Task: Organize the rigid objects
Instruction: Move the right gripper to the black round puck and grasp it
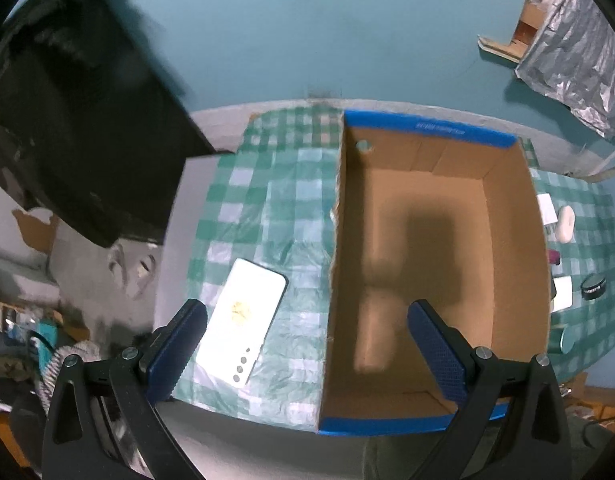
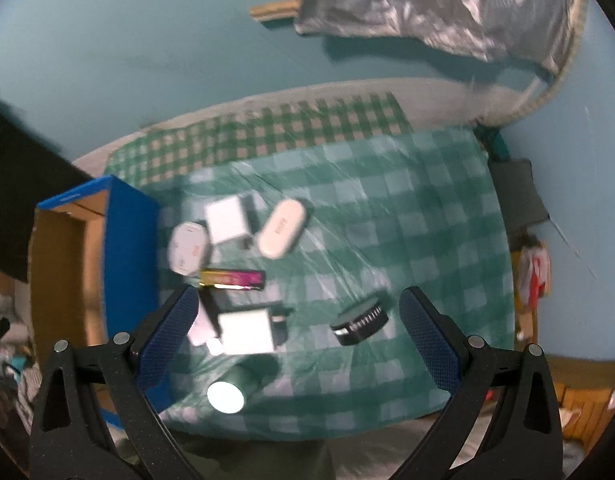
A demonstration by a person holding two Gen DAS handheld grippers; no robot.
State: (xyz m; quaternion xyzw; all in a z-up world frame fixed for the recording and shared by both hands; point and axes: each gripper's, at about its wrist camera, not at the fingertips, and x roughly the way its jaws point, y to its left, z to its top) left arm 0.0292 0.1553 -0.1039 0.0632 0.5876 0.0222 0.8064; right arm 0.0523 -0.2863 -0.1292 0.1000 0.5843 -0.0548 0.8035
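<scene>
An empty cardboard box [image 1: 503, 216] with blue rims sits on the green checked cloth [image 1: 267, 208]. A white phone [image 1: 243, 324] lies face down left of the box. My left gripper [image 1: 305, 344] is open above the box's left wall, nothing between its fingers. In the right wrist view the box [image 2: 127, 248] stands at left. Beside it lie a white oval case [image 2: 282, 228], two white chargers [image 2: 227, 222] [image 2: 247, 332], a round white item [image 2: 188, 253], a pink-and-yellow battery [image 2: 232, 279], a black round tin [image 2: 360, 322] and a green cylinder [image 2: 227, 394]. My right gripper [image 2: 297, 328] hangs open above them.
A dark object [image 1: 83, 120] hangs over the table's left side. Crinkled silver sheeting [image 2: 439, 4] hangs on the blue wall behind. Clutter lies on the floor at left. The cloth [image 2: 407, 208] ends near the table's right edge.
</scene>
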